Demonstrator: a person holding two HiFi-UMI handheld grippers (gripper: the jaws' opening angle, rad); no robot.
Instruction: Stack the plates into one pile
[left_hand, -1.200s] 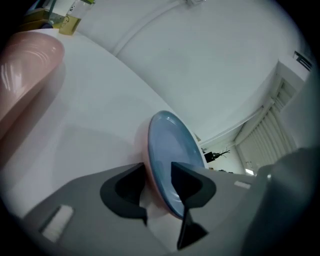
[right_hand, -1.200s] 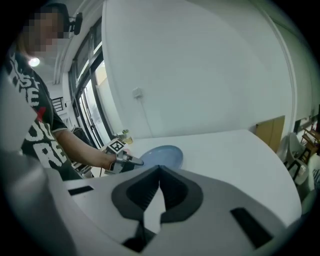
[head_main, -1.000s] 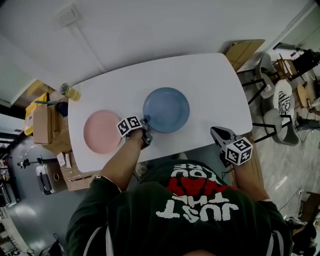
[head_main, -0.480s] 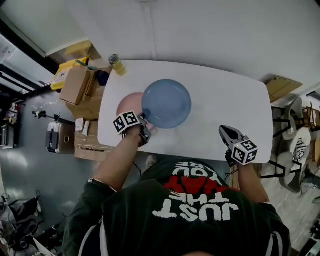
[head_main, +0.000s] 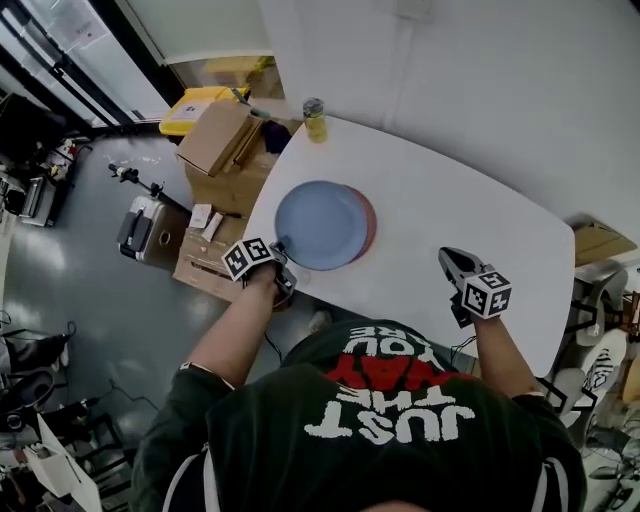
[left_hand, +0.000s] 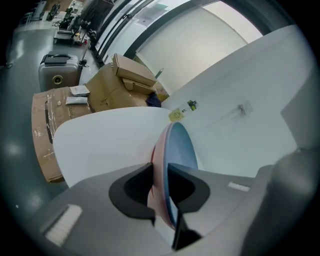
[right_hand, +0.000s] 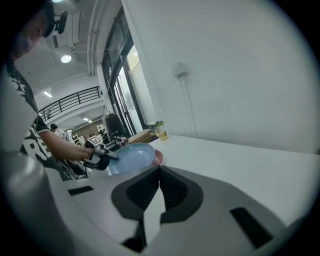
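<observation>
Head view, blue plate (head_main: 318, 225) — over pink plate (head_main: 370, 224)

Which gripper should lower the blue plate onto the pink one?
Left. The left gripper is clamped on the rim of the blue plate, over the pink plate; the right gripper sits shut and empty, away from both.

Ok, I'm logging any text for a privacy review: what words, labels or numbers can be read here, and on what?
"JUST THE": white print on the person's shirt, upside down in the head view; further lines too folded to read.
Label on the bottle, papers on the cardboard boxes: too small to read.
Cubes on left gripper and right gripper: square patterns, no letters.
</observation>
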